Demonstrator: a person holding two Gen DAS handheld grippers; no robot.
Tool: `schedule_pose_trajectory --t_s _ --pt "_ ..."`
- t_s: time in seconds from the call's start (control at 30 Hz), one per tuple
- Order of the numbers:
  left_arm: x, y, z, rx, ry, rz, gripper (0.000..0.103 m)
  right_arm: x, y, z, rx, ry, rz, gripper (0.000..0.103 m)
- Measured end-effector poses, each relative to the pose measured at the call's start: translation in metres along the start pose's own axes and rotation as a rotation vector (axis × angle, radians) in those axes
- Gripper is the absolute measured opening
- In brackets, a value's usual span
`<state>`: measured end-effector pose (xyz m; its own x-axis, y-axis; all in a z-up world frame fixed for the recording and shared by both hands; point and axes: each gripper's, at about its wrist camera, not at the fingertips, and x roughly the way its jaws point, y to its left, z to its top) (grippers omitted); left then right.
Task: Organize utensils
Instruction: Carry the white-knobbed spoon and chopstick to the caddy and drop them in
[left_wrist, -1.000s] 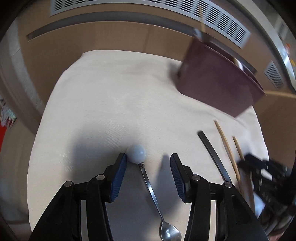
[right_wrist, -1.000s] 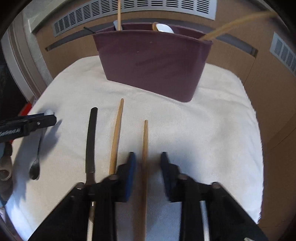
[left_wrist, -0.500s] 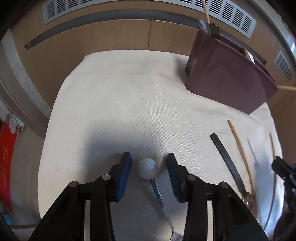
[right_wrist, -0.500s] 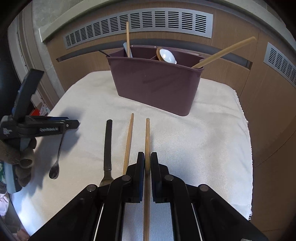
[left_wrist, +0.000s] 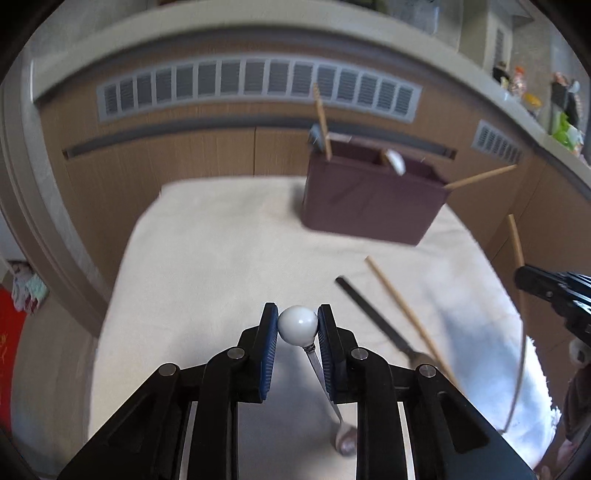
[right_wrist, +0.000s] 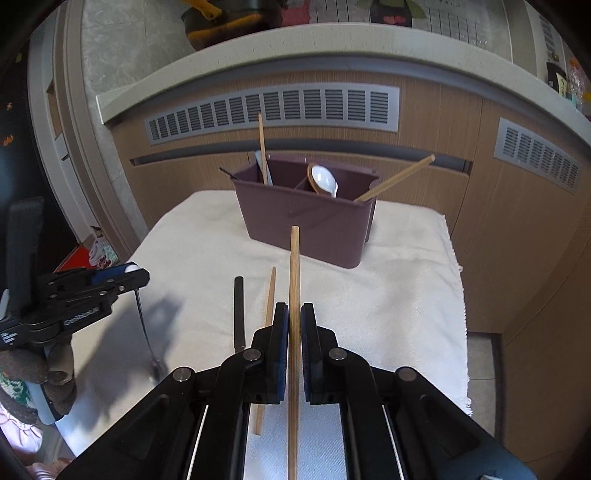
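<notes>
My left gripper (left_wrist: 297, 325) is shut on the white ball end of a metal spoon (left_wrist: 297, 325), held above the cloth with the bowl hanging down toward the camera. It also shows in the right wrist view (right_wrist: 129, 275). My right gripper (right_wrist: 294, 317) is shut on a wooden chopstick (right_wrist: 294, 273), lifted and pointing toward the maroon utensil caddy (right_wrist: 306, 229). The caddy (left_wrist: 369, 206) holds a chopstick, spoons and another stick. A second chopstick (right_wrist: 269, 302) and a black-handled utensil (right_wrist: 239, 310) lie on the cloth.
A cream cloth (right_wrist: 406, 295) covers the small table. Behind it stands a wooden cabinet wall with grey vents (right_wrist: 273, 107). The floor drops off to the right of the cloth (right_wrist: 484, 354).
My left gripper closed on the spoon's ball end and lifted it. My right gripper, shut on the chopstick, raised it off the cloth; both views pulled up and back.
</notes>
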<state>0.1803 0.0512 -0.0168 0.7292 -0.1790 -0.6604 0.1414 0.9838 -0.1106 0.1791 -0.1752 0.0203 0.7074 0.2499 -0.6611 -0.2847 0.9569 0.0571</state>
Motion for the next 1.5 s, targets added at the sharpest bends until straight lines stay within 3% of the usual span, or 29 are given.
schedule_pose_trajectory --t_s 0.27,0.53,0.67,0.9,1.03,1.13,1.5 --pt "-0.05 -0.027 0.015 0.085 -0.107 -0.045 0.022 -0.031 0.006 0.007 -0.007 -0.08 0.008 0.006" --pt "-0.081 -0.047 0.046 0.145 -0.207 -0.043 0.022 -0.054 0.007 0.028 -0.017 -0.167 0.006 0.006" --pt "-0.108 -0.06 0.084 0.21 -0.313 -0.011 0.022 -0.075 0.008 0.062 -0.037 -0.258 -0.008 0.006" --pt "-0.131 -0.066 0.175 0.244 -0.492 0.066 0.022 -0.11 0.001 0.159 -0.048 -0.435 -0.07 0.006" --pt "-0.116 -0.065 0.218 0.245 -0.537 0.076 0.022 -0.106 -0.004 0.197 -0.043 -0.47 -0.11 0.006" --pt "-0.091 -0.064 0.242 0.248 -0.522 0.061 0.022 -0.09 -0.01 0.215 -0.033 -0.468 -0.127 0.006" --pt "-0.003 -0.064 0.263 0.249 -0.411 0.039 0.022 -0.034 -0.026 0.229 -0.026 -0.391 -0.162 0.006"
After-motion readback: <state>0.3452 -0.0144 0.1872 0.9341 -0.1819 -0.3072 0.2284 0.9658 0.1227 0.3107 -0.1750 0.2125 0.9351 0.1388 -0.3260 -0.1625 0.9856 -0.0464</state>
